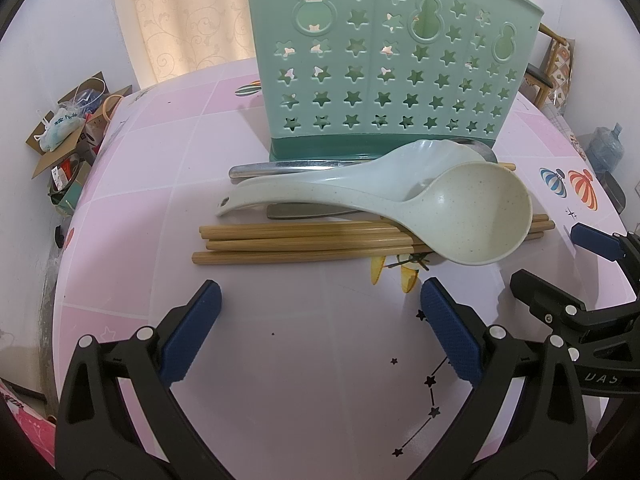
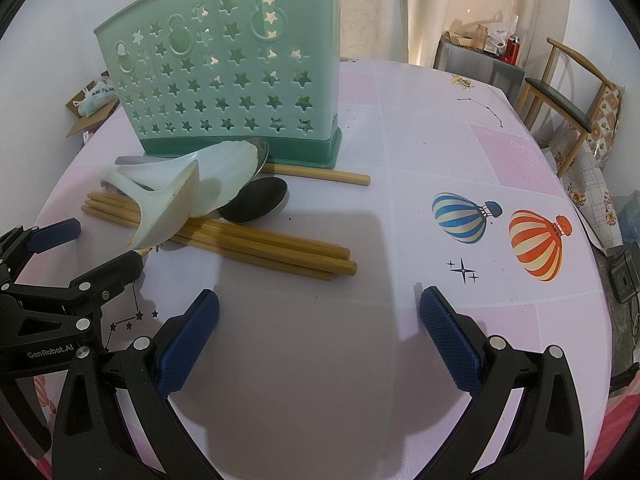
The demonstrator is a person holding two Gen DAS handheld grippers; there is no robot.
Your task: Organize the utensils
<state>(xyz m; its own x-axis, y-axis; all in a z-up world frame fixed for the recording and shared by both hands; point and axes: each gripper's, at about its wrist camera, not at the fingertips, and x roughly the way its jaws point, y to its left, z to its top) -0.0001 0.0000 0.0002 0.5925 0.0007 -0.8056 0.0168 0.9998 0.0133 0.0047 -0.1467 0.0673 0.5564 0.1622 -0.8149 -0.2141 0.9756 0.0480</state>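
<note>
A green utensil holder with star cut-outs stands upright on the pink table. In front of it lies a pile: a cream ladle, a pale blue rice spoon, metal spoons and several bamboo chopsticks. One chopstick lies apart by the holder's base. My left gripper is open just short of the chopsticks, holding nothing. My right gripper is open and empty over bare table, to the right of the pile.
The table carries balloon stickers. A wooden chair stands past its right edge. A cardboard box of clutter sits beyond the left edge. The right gripper shows at the left wrist view's right side.
</note>
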